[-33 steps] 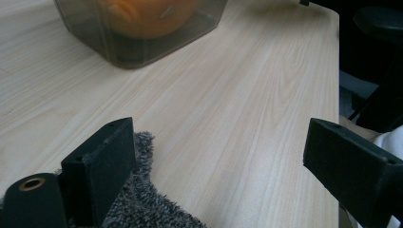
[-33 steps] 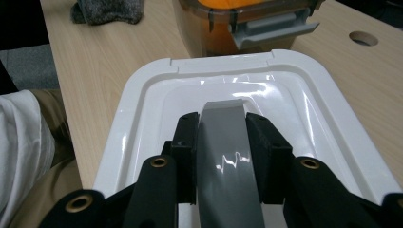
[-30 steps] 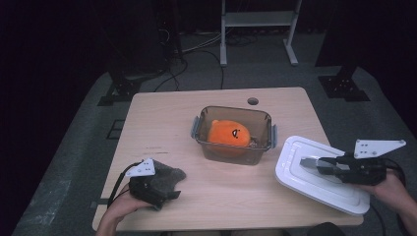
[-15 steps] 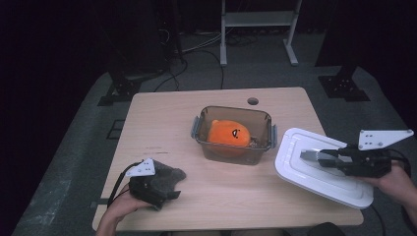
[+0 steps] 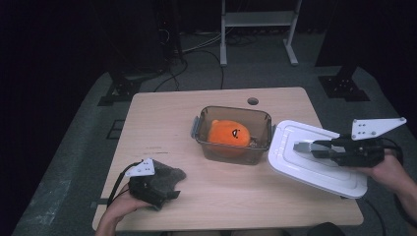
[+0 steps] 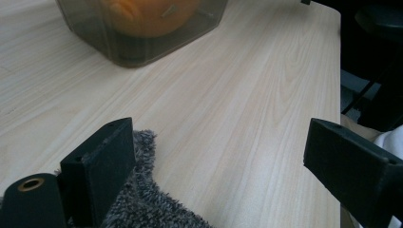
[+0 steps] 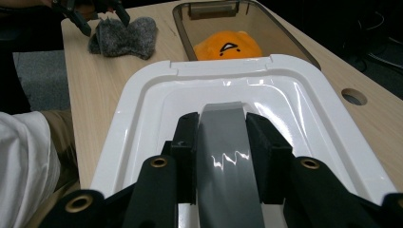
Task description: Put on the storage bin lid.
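Observation:
A white lid hangs tilted above the table's right edge, its left end beside the clear container. My right gripper is shut on the lid's grey handle, one jaw on each side of it. An orange plush with a drawn face lies inside the container. At the front left, my left gripper rests on the table, open, its jaws either side of a grey fuzzy cloth. In the left gripper view the cloth lies against the left jaw, and the right jaw stands far off.
The wooden table has a round cable hole at the back behind the container. Bare wood lies between the cloth and the container. A person's leg and white sleeve sit below the lid's near side.
My right gripper has lifted the white lid off the table and carried it a little toward the container. The left gripper and the cloth have kept still.

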Available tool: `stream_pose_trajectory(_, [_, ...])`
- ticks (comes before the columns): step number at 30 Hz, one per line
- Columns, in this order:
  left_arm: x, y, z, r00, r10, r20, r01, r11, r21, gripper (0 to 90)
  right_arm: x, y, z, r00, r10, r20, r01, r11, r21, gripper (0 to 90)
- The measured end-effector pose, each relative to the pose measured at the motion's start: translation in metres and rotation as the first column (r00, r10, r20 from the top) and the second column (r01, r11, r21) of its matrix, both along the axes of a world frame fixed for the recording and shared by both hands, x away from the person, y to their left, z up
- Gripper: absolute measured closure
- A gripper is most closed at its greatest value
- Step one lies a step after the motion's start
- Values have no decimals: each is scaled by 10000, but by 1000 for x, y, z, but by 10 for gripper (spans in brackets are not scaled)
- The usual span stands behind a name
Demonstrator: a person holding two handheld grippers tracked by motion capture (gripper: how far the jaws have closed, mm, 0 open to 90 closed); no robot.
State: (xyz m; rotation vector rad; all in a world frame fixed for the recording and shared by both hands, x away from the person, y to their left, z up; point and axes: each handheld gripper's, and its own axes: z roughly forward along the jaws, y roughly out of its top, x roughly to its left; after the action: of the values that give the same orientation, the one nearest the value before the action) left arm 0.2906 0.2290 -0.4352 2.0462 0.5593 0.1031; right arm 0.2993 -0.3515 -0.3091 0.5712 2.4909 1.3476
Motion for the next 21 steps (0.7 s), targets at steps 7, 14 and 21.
stream_pose_trajectory(7, [0,1,0,10000,-1,1,1,10000,13,94,9,7,5,9999,109,65,-110,9999,79,653])
stream_pose_trajectory(14, [1,-1,0,10000,-84,-2,84,10000,-4,92,18,21,14,9993,330,156,-331,9994,68,653])
stream_pose_trajectory(21, [1,-1,0,9999,-113,-14,113,9999,20,90,30,33,24,9982,523,279,-531,9981,304,653])
